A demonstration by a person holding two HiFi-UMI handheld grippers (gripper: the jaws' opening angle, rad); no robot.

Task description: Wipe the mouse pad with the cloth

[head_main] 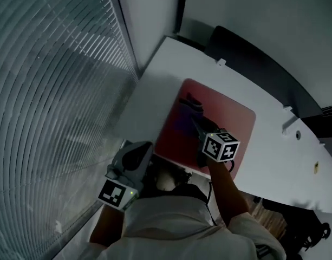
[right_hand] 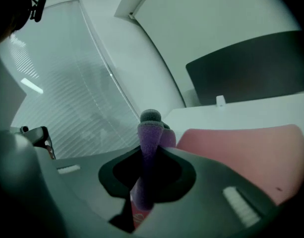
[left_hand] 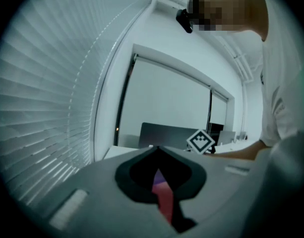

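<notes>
A red mouse pad (head_main: 225, 118) lies on the white table (head_main: 155, 85). My right gripper (head_main: 191, 103) reaches over the pad's left part and is shut on a purple cloth (head_main: 182, 119), which rests on the pad. In the right gripper view the cloth (right_hand: 149, 133) stands pinched between the jaws of the right gripper (right_hand: 151, 120), with the pad (right_hand: 241, 148) to the right. My left gripper (head_main: 144, 148) hovers by the table's near left edge, off the pad. In its own view the left gripper (left_hand: 156, 150) is shut with nothing in it; a strip of red pad (left_hand: 164, 197) shows through the slit.
Window blinds (head_main: 52, 91) run along the left, close to the table edge. A dark panel (head_main: 252, 53) stands behind the table's far side. Small white fittings (head_main: 221, 63) sit near the far edge. The person's torso (head_main: 176, 226) fills the bottom.
</notes>
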